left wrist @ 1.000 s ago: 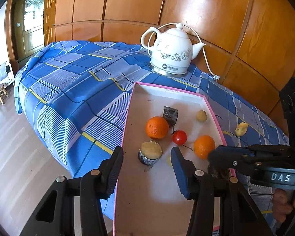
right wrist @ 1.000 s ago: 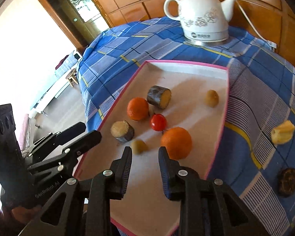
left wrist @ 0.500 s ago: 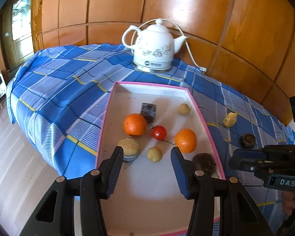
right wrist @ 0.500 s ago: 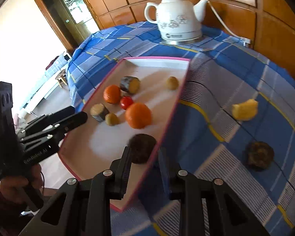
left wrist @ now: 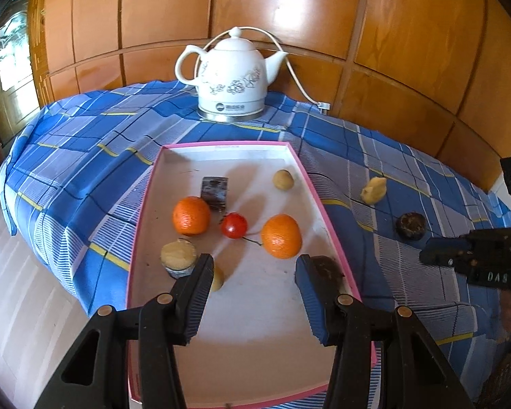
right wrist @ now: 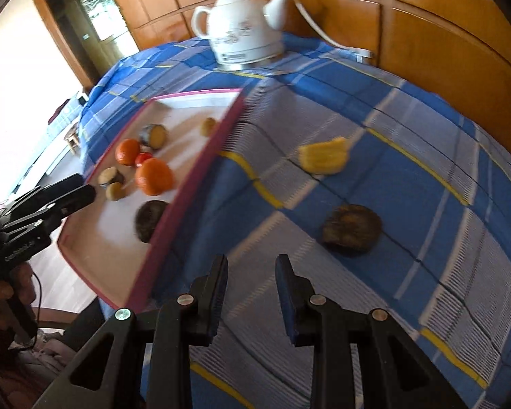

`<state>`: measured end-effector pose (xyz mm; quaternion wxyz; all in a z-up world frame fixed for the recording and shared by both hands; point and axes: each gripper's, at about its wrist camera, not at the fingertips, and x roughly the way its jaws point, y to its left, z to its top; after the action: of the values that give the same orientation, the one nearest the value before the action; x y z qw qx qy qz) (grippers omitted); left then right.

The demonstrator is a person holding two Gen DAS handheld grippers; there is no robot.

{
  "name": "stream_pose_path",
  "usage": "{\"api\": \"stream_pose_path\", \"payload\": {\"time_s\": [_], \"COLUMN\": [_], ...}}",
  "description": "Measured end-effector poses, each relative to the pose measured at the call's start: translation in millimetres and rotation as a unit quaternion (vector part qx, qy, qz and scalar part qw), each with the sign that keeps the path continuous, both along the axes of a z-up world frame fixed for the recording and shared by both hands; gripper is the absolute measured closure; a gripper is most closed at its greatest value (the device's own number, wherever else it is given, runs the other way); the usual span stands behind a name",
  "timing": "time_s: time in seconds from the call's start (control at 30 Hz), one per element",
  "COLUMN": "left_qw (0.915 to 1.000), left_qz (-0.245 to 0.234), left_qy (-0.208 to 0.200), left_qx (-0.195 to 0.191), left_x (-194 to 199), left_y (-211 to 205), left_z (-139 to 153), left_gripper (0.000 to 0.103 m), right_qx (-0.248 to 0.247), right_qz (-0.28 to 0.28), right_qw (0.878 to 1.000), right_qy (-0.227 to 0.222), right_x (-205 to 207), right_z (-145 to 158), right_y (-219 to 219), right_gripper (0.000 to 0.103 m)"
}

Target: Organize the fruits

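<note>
The right-wrist view is smeared by motion, so the fruit surfaces there are hard to read. In the left-wrist view the left gripper (left wrist: 252,269) hangs over the near half of the pink-rimmed tray (left wrist: 143,204); its jaws stand apart with nothing between them. Its left finger covers part of a small yellowish fruit (left wrist: 217,276), and its right finger hides most of a dark round piece (left wrist: 327,267) lying against the tray's right wall. The tray's near edge is cut off by the gripper arms.

The tray's long axis runs from near to far, toward the white kettle (left wrist: 231,75) at the back of the blue checked cloth (left wrist: 85,156). Inside lie two oranges (left wrist: 191,215), a red tomato (left wrist: 234,225) between them, a cut yellow-faced piece (left wrist: 177,258), a dark block (left wrist: 214,187) and a small pale fruit (left wrist: 283,179).

The right gripper (right wrist: 252,271) is over the cloth right of the tray, jaws a narrow gap apart, empty. Beyond it, outside the tray, lie a dark round fruit (right wrist: 351,229) and a yellow piece (right wrist: 323,159).
</note>
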<state>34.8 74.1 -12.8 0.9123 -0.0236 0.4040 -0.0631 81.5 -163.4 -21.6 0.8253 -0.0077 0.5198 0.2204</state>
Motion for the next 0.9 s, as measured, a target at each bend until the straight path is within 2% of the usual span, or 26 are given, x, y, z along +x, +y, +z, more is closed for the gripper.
{"api": "stream_pose_path", "payload": {"time_s": [0.3,0.5,0.63,0.73,0.9], "left_qw": [0.9996,0.9982,0.9957,0.9934,0.9884], "left_qz": [-0.024,-0.056,-0.088,-0.110,-0.147], "left_qy": [0.004,0.004,0.004,0.006,0.013], "left_qx": [0.012,0.021,0.029,0.031,0.036], "left_x": [3,10,18,28,51], "left_y": [-19,-39,-60,-77,-109], "left_z": [1,5,10,12,13], "left_gripper": [0.052,0.052,0.052,0.046,0.043], "right_qx": [-0.037,-0.056,-0.042,-0.037,-0.030], "right_qz": [-0.035,-0.071,-0.110,-0.129,-0.140], "right_qw": [0.999,0.996,0.993,0.991,0.989], "right_qy": [-0.012,-0.006,0.009,0.022,0.030], "right_x": [10,20,25,27,27], "right_z": [7,-2,-14,-19,-20], "right_y": [-49,-82,-103,-112,-115], "right_gripper": [0.074,0.074,0.074,0.074,0.074]}}
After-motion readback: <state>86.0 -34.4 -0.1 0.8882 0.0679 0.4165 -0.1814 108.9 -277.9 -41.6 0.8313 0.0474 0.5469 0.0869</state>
